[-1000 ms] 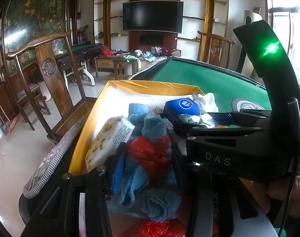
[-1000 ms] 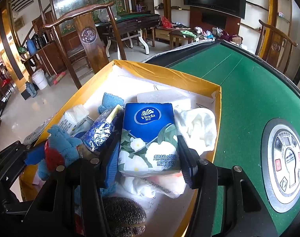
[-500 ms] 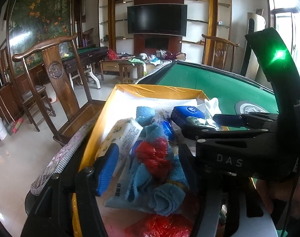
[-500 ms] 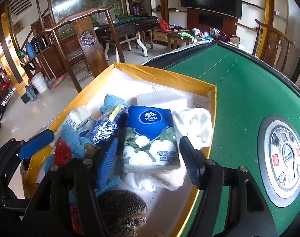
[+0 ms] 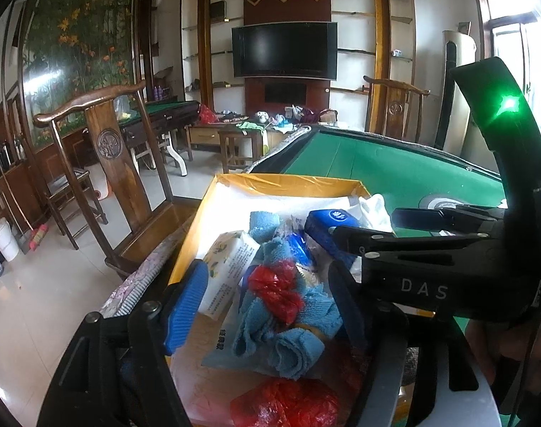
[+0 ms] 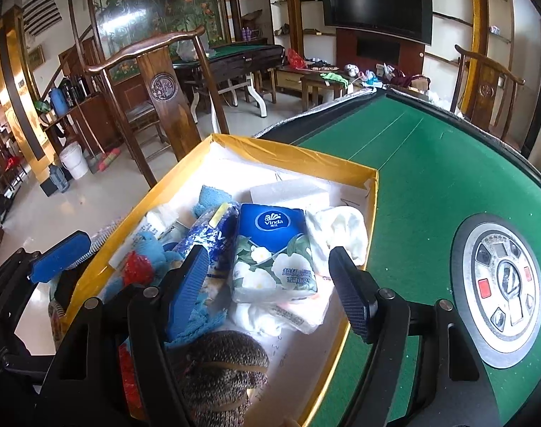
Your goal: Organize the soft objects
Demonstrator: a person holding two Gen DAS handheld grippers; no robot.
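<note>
A yellow-rimmed box on the green table holds soft things. In the right wrist view a blue Vinda tissue pack lies in the box beside a white cloth, a white foam block and a grey knitted item. My right gripper is open above the tissue pack, apart from it. In the left wrist view a blue towel with a red plastic bag lies in the box next to a white tissue pack. My left gripper is open around the towel bundle, not touching it.
A wooden chair stands by the box's far left side. The green table has a round control panel to the right of the box. The right gripper's body fills the right of the left wrist view.
Both grippers opened and drew back and up from the box. The left let go of the blue towel bundle; the right let go of the Vinda pack, which now lies in the box.
</note>
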